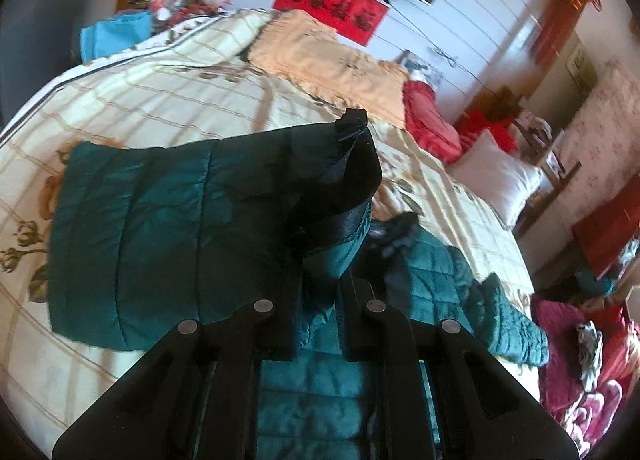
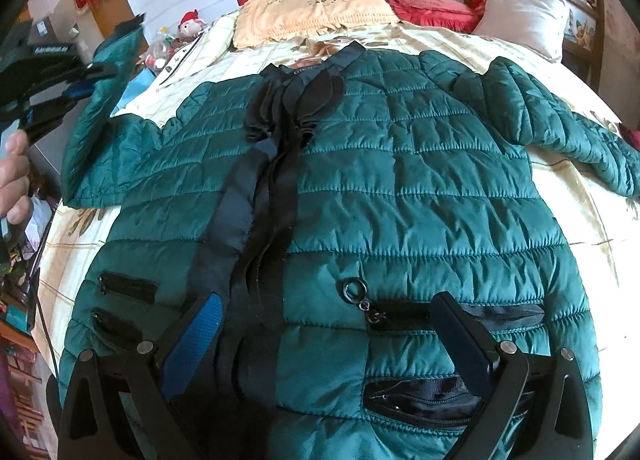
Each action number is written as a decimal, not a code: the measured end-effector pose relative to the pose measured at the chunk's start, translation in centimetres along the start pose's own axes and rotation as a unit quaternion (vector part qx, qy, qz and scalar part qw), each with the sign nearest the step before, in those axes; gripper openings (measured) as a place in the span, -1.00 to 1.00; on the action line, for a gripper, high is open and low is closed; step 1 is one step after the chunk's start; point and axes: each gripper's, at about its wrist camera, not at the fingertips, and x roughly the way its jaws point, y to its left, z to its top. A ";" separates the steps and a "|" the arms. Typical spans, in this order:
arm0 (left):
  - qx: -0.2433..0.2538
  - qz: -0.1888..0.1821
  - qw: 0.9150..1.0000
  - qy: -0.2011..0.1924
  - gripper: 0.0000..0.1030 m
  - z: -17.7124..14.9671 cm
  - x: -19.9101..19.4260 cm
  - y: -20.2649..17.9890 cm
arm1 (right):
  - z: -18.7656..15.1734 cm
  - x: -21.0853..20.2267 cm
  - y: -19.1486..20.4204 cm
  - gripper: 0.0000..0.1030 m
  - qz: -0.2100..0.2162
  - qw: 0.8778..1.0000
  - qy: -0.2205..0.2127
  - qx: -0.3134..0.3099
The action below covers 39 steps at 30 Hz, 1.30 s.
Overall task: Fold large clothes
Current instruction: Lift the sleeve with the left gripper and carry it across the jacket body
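Note:
A dark teal quilted jacket (image 2: 400, 187) lies front up on the bed, its black zipper band (image 2: 264, 187) running down the middle. The right sleeve (image 2: 560, 115) rests flat. My left gripper (image 1: 318, 300) is shut on the other sleeve (image 1: 160, 227) and holds it lifted off the bed, black cuff (image 1: 354, 123) uppermost. From the right wrist view that left gripper (image 2: 100, 73) is at the far left with a hand (image 2: 12, 171) behind it, the raised sleeve (image 2: 116, 59) in its jaws. Over the jacket's hem my right gripper (image 2: 328, 324) hangs open, near a zipped pocket (image 2: 404, 316).
The bed (image 1: 168, 99) has a cream floral cover. At its head lie an orange pillow (image 2: 312, 7), a red cushion (image 2: 428, 3) and a white pillow (image 2: 520, 19). A plush toy (image 2: 192, 23) and a blue bag (image 1: 116, 33) sit at one side. Pink bedding (image 1: 580, 360) lies beyond the bed's edge.

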 end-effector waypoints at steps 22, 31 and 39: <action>0.068 -0.113 0.988 0.081 -0.76 -3.9 6.2 -14.4 | -0.6 -0.7 -2.7 1.00 0.015 0.999 -0.001 0.028; 0.076 -0.115 0.984 0.111 -0.76 -5.5 10.2 -15.0 | -0.8 -1.0 -4.2 1.00 0.013 0.999 0.000 0.039; 0.077 -0.123 0.980 0.135 -0.76 -6.3 12.4 -14.3 | -1.0 -0.9 -4.5 1.00 0.013 0.999 -0.002 0.039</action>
